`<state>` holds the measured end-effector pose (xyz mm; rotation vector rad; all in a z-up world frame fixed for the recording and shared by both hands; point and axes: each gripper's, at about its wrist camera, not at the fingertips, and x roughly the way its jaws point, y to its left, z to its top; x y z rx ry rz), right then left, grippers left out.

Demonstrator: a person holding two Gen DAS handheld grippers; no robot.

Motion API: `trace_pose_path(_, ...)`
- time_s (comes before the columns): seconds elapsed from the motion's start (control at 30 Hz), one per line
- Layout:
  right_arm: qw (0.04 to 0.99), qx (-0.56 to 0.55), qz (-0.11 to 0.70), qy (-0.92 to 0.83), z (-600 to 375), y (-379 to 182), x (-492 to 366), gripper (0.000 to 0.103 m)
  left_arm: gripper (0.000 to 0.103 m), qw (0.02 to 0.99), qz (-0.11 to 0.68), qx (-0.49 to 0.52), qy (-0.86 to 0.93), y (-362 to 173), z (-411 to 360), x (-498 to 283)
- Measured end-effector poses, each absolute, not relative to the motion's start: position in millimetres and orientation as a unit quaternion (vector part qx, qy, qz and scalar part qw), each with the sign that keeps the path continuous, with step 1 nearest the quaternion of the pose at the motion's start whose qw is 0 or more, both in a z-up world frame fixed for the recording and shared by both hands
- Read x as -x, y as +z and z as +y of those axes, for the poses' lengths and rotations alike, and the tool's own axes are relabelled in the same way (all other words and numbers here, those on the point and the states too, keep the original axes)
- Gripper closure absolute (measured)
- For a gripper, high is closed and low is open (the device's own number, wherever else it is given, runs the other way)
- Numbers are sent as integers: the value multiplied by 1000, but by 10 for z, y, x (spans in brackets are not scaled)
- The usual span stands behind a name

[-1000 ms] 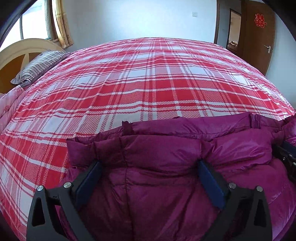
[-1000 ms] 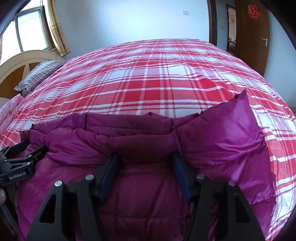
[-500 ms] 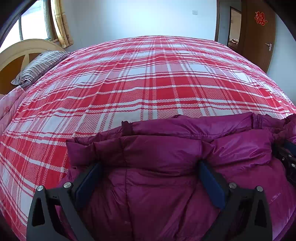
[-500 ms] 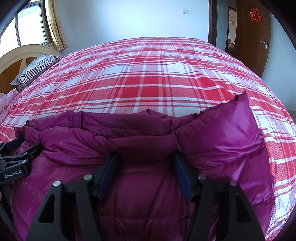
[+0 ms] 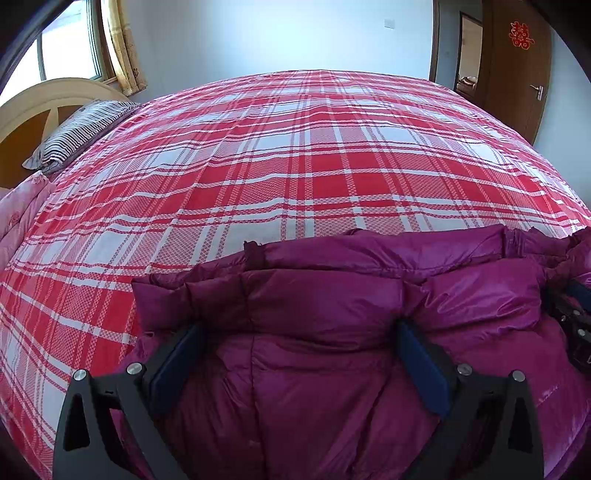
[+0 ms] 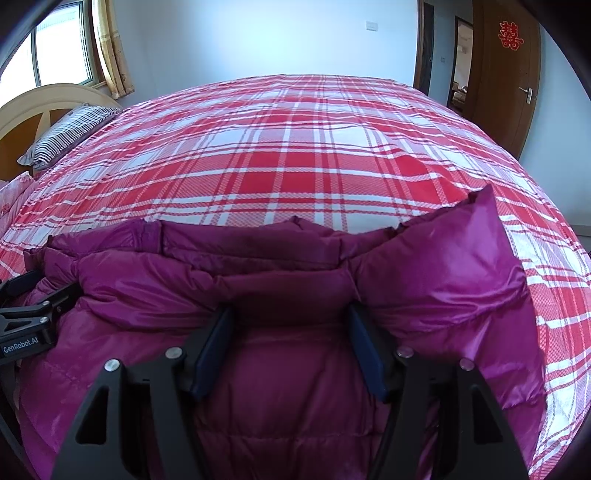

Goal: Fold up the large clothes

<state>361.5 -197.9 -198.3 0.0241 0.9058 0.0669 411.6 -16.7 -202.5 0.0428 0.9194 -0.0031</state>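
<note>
On the near edge of the bed lies the jacket, a large quilted down garment in shiny magenta-purple fabric. We see it bunched into thick horizontal rolls, with stitched seams dividing the padded sections. Its surface catches the light in pale glossy patches, most clearly in the right wrist view, where one puffy panel stands up at the right side and tapers to a point. A small dark tab shows at the upper left end of the far roll in the left wrist view.

We hold the left gripper with its jaws set wide apart, and a thick fold of the jacket fills the gap between the blue pads. The fabric presses against both pads. We hold the right gripper with its jaws closer together, and a narrower fold of the jacket is pinched between them. Each gripper appears at the edge of the other camera's view, with the jacket spanning between them.

Beneath the jacket we see the bedspread, a red and white plaid that covers the whole bed. A striped pillow rests at the far left against the curved headboard. Beyond it stand a window with a yellow curtain, and at the far right a brown door bearing a red paper ornament.
</note>
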Motion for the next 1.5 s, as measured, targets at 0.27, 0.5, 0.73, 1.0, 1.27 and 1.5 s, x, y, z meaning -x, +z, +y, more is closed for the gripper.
trace_pose_path(0.27, 900, -4, 434, 28, -1963, -1988, -3606, 37, 1, 922, 386, 17, -4, -1456, -313, -3686)
trace_pose_path(0.5, 900, -10, 434, 32, -1972, -1988, -3610, 37, 1, 910, 407, -72, -3, -1802, -863, -3745)
trace_pose_path(0.73, 901, -50, 426, 60, -2090, -1909, -3593, 34, 1, 903, 427, -49, -5, -2013, -832, -3887)
trace_pose_path(1.0, 907, -110, 407, -3, -2722, -1777, -3506, 30, 1, 904, 425, -38, -10, -2036, -813, -3874)
trace_pose_path(1.27, 896, -82, 437, -24, -2663, -1950, -3605, 24, 1, 901, 433, -36, -13, -2055, -808, -3905)
trace_pose_path(1.5, 890, -50, 451, -42, -2646, -2007, -3641, 20, 1, 900, 434, -35, -14, -2057, -799, -3907)
